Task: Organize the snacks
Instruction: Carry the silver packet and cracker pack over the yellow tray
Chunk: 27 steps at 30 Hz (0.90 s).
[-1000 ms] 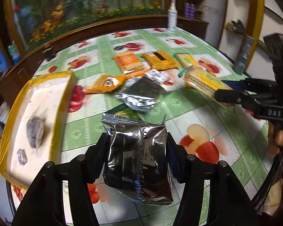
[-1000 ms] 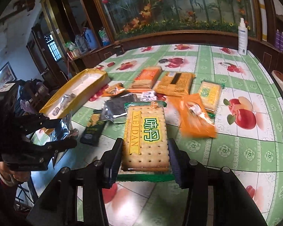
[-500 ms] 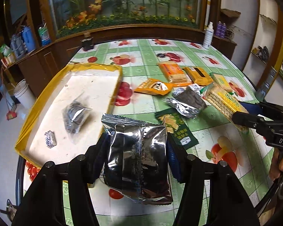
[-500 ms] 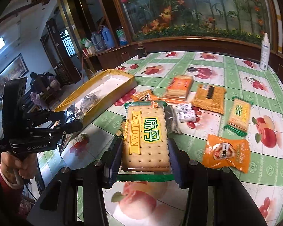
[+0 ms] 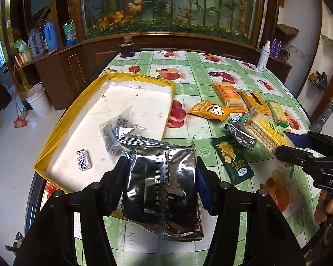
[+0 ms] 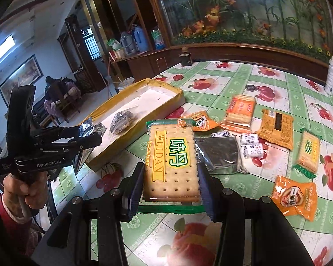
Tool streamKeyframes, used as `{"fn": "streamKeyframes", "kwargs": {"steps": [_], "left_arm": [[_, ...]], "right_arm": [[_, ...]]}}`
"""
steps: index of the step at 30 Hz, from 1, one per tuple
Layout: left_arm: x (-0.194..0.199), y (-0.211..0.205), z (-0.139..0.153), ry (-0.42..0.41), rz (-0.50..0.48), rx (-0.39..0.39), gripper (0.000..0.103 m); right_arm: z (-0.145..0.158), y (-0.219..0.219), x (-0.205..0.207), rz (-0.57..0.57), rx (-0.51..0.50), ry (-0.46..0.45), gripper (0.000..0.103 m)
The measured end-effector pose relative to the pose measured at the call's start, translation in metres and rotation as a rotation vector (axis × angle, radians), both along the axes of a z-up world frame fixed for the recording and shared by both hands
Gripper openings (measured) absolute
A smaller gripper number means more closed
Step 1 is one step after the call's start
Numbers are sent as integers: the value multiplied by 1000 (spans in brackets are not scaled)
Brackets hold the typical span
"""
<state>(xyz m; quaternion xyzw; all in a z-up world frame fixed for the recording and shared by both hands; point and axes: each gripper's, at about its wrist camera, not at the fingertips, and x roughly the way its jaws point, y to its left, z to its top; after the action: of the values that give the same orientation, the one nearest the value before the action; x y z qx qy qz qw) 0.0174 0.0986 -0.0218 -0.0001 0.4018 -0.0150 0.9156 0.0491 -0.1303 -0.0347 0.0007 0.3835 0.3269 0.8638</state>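
Observation:
My left gripper is shut on a silver foil snack bag, held above the near edge of the yellow tray. The tray holds a clear packet of dark snacks and a small wrapped candy. My right gripper is shut on a Weidan cracker pack, held above the table to the right of the tray. It also shows in the left wrist view. The left gripper appears at the left of the right wrist view.
Loose snacks lie on the fruit-print tablecloth: a green packet, orange packets, cracker packs, a foil bag, small candies. A spray bottle stands at the far right edge.
Both grippers have moved left toward the yellow tray, each still holding its snack. The foil bag now hangs over the tray's near edge.

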Motion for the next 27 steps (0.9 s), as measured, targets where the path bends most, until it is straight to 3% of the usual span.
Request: {"fn": "streamKeyframes", "kwargs": {"steps": [18, 27], "left_arm": [[5, 45, -2, 5, 85, -11, 57], [25, 77, -6, 24, 144, -40, 57]], "right_arm": [[5, 91, 32, 119, 9, -4, 48], [-5, 142, 75, 142, 17, 43, 48]]}}
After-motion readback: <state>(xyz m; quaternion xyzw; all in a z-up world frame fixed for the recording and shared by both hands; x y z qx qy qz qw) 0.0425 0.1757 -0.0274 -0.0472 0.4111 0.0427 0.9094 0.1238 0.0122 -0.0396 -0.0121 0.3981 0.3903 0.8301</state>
